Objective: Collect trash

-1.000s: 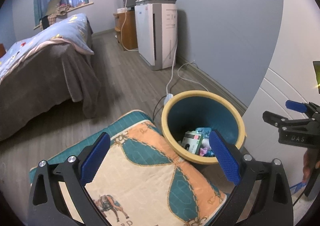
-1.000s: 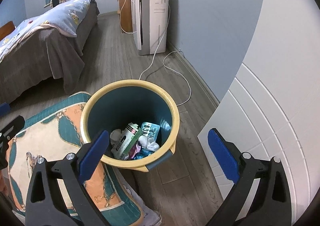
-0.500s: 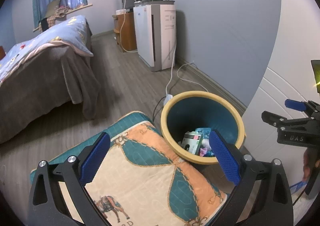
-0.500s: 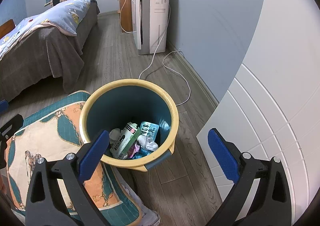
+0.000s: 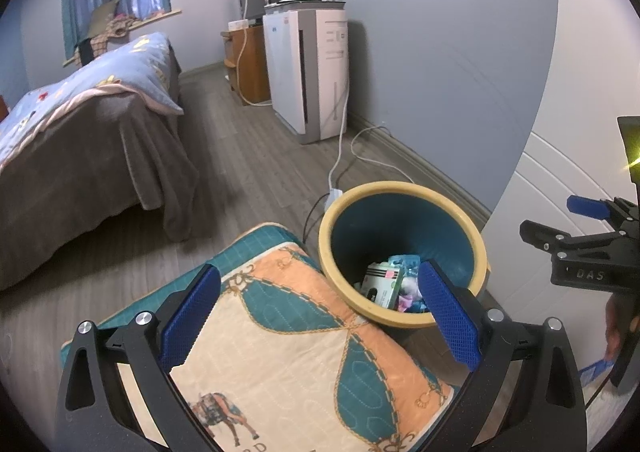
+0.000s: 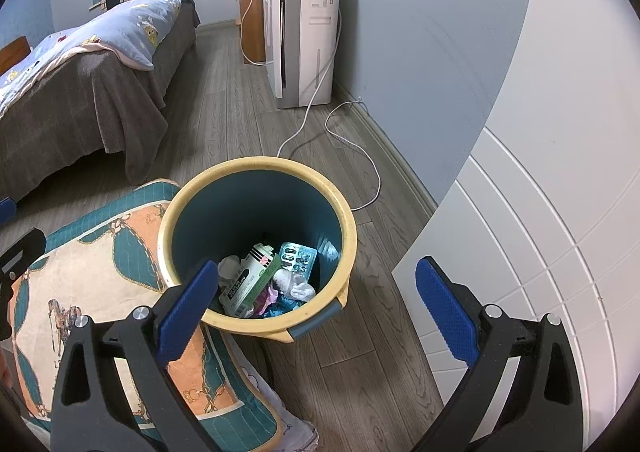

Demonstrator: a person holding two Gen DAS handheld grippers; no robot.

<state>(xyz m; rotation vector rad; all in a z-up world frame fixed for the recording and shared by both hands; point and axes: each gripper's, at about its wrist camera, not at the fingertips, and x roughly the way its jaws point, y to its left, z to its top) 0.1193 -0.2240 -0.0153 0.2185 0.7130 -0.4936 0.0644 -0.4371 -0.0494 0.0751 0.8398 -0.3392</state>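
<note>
A round bin point(image 6: 192, 207) with a yellow rim and teal inside stands on the wood floor; in the left wrist view the bin point(image 5: 400, 188) is ahead and to the right. Inside lie a white and green box point(image 6: 250, 284), a blister pack point(image 6: 298, 258) and crumpled tissues point(image 6: 296, 286). My right gripper point(image 6: 316, 308) hangs open above the bin's near rim, with nothing between its blue pads. My left gripper point(image 5: 320, 316) is open too, over a patterned cushion point(image 5: 280, 348) beside the bin. The right gripper point(image 5: 580, 252) also shows at the right edge of the left wrist view.
A bed point(image 5: 80, 123) with a grey cover fills the left. A white air purifier point(image 6: 304, 39) stands by the blue wall, and its cable point(image 6: 340, 139) runs across the floor behind the bin. A white panelled door point(image 6: 540, 252) is close on the right.
Both views have shifted only slightly. The grippers stay open and the trash in the bin has not moved.
</note>
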